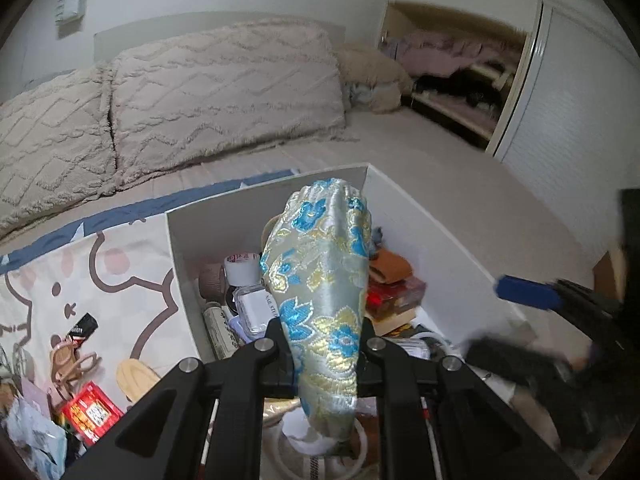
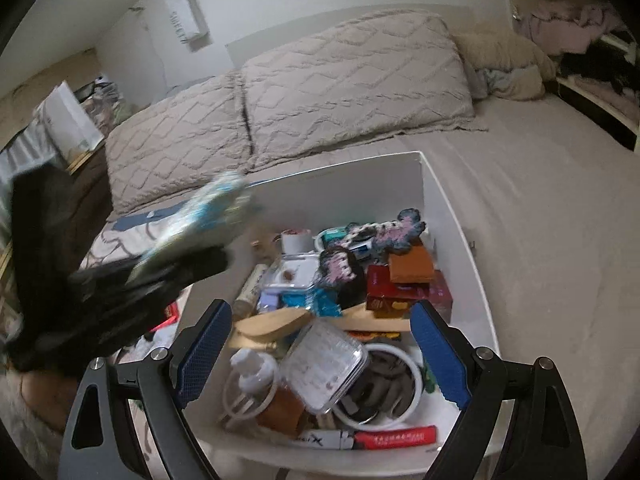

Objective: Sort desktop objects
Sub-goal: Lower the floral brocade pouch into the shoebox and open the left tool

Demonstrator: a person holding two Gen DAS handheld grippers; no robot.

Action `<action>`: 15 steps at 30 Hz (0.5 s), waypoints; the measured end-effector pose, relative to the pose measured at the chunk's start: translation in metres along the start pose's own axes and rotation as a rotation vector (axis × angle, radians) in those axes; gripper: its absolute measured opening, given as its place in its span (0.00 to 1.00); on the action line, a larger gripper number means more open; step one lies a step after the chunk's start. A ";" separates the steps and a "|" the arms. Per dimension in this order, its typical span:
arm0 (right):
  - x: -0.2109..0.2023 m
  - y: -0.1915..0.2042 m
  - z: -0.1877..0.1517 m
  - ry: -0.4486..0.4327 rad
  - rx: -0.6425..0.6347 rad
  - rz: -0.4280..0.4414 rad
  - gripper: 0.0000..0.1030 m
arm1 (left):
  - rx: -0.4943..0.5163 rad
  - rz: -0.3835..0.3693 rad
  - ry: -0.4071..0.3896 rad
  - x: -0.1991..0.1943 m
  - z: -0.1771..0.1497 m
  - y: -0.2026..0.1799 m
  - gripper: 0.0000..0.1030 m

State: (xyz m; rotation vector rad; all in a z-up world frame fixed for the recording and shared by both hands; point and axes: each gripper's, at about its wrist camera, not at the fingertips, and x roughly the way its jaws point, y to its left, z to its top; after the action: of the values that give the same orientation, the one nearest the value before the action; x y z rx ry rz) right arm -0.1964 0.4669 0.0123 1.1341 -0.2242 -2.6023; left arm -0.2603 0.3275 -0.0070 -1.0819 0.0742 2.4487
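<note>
A silvery brocade pouch (image 1: 320, 264) with blue and gold flowers stands upright between the fingers of my left gripper (image 1: 322, 332), which is shut on its lower part. It hangs over the near left side of a white box (image 1: 420, 216) on the bed. In the right wrist view the same pouch (image 2: 204, 212) and the left gripper (image 2: 192, 268) show blurred at the box's left wall. My right gripper (image 2: 320, 344) is open wide above the near part of the white box (image 2: 440, 208), nothing between its blue pads (image 2: 440, 356).
The box holds several things: a clear plastic case (image 2: 324, 368), a white bottle (image 2: 252, 368), red packets (image 2: 392, 292), a crocheted piece (image 2: 384, 232). Left of it lies a cartoon bear mat (image 1: 132, 280) with a red packet (image 1: 90, 410). Pillows (image 1: 224, 92) lie behind.
</note>
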 end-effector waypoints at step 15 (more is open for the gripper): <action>-0.001 0.025 -0.029 0.034 -0.126 -0.007 1.00 | 0.043 0.185 0.147 0.052 0.018 0.006 0.13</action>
State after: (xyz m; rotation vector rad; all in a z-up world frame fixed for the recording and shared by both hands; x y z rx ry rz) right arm -0.1694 0.4428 -0.0005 1.1357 -0.0479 -2.5604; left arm -0.3054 0.3466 -0.0318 -1.2864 0.2837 2.5112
